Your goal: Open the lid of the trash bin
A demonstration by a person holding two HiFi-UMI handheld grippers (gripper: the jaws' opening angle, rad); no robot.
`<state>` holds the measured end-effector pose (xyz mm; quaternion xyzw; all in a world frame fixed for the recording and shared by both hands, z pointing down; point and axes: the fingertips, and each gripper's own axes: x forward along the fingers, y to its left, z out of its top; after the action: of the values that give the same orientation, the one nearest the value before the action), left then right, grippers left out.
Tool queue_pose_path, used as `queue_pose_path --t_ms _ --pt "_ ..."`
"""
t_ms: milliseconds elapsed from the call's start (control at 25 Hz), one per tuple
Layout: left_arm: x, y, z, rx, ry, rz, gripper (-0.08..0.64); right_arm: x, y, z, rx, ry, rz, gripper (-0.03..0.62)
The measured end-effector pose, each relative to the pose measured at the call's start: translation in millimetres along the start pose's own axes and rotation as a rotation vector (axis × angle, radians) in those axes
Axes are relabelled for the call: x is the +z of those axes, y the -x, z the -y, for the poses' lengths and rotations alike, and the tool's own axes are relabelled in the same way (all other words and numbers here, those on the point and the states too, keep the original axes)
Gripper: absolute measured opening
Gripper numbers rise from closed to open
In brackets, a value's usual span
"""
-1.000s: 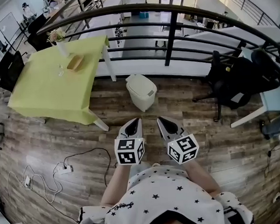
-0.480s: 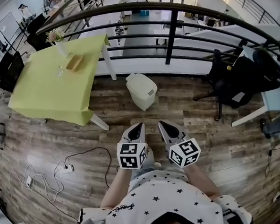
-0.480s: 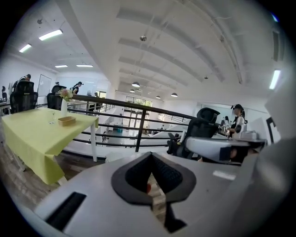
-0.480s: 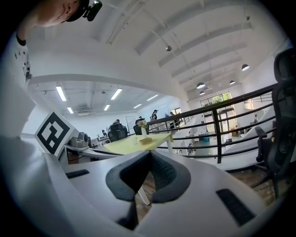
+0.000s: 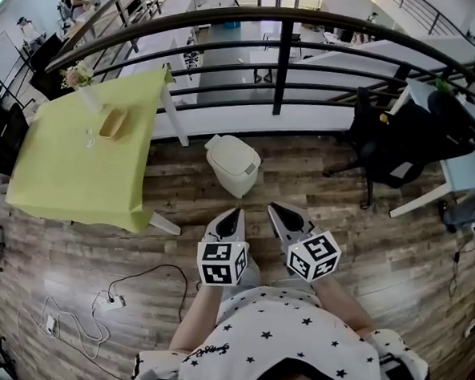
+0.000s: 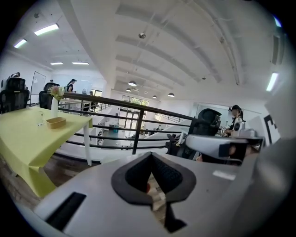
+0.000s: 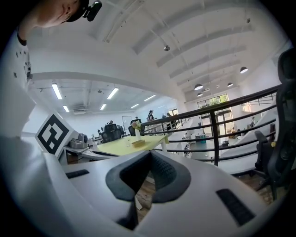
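Curving behind the trash bin, a black railing is closing off the wood floor. Left of the bin, a table w/ a yellow-green cloth is standing. Right of the bin, a dark office chair is sitting well apart from it. The bin itself, small & white, is standing on the floor just in front of the railing, w/ its lid lying flat & shut.

The task is looking not yet begun: nothing is touching the bin and the lid isn't raised, so approach, contact & lifting are all left to do.

On the person's side of the bin, the left gripper & right gripper are being held side by side. Their tips are pointing toward the bin but staying apart from it, w/ bare floor between. The bin is sitting ahead of both, more in line w/ the left gripper. Each gripper's jaws are pressing together at the tips, w/ nothing between them. Neither gripper view is showing the bin.
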<state>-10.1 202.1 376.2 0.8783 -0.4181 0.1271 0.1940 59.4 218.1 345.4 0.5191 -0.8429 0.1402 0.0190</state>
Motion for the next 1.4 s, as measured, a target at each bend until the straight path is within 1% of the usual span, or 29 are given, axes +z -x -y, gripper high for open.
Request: queue_pose_path --t_ms 240,680,1080,1400 --pt "27.7 -32.3 -30.8 -0.007 -0.007 -0.003 0.011 21.9 -45.1 18.4 -0.008 0.009 0.003 -0.006" --pt "70.8 -89.2 -90.2 -0.042 -0.023 -0.018 0.011 44.2 -130.6 51.3 -0.046 -0.030 -0.012 -0.006" --pt "92.1 -142.1 -147.6 -0.071 -0.021 -0.044 0.011 54.7 -202.7 81.8 -0.093 -0.042 -0.023 -0.006" --pt "94.9 -176.3 -189.2 -0.089 0.004 -0.085 0.011 44.8 -250.8 102.8 -0.138 -0.079 -0.063 -0.006"
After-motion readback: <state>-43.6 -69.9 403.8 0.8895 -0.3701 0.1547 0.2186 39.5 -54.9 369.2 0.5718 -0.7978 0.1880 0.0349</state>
